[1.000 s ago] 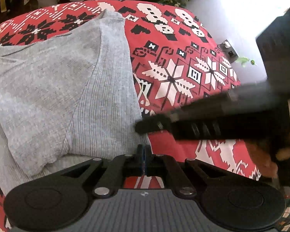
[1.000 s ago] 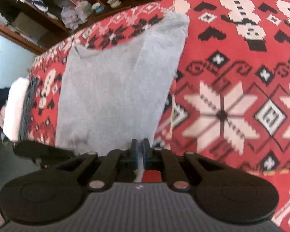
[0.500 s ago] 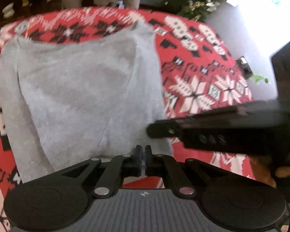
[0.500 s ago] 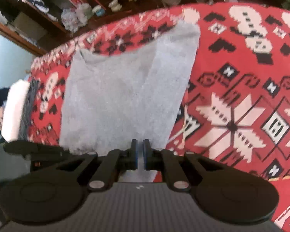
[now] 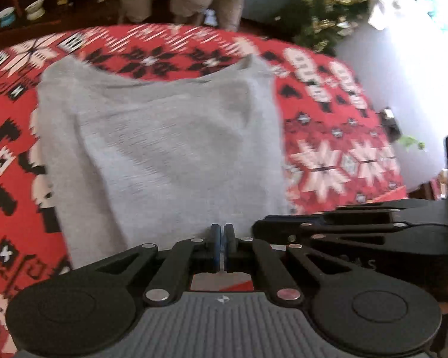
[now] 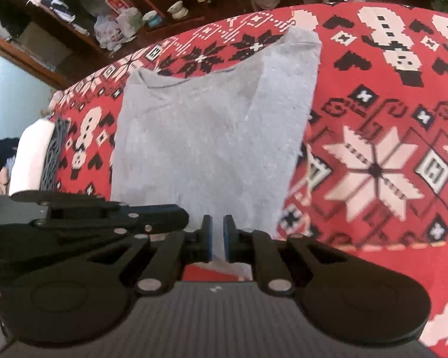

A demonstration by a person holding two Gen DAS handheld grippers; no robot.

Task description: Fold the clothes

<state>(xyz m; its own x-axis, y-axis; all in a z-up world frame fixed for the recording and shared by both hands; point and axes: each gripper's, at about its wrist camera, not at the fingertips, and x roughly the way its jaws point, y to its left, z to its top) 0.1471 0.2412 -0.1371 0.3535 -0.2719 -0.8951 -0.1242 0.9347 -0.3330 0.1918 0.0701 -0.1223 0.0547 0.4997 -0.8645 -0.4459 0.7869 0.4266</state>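
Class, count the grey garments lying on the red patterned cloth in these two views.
1: one grey garment lies flat on the red cloth, its near hem at both grippers. Others could lie outside the views.

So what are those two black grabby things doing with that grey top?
A person is folding a grey top that lies on a red patterned cloth. Each hand holds a black gripper, and both sit at the near edge of the top. The left gripper is pinched shut on that edge. The right gripper has its fingers slightly apart with grey fabric showing between them, so it may be letting go. The top's sides already look folded in.
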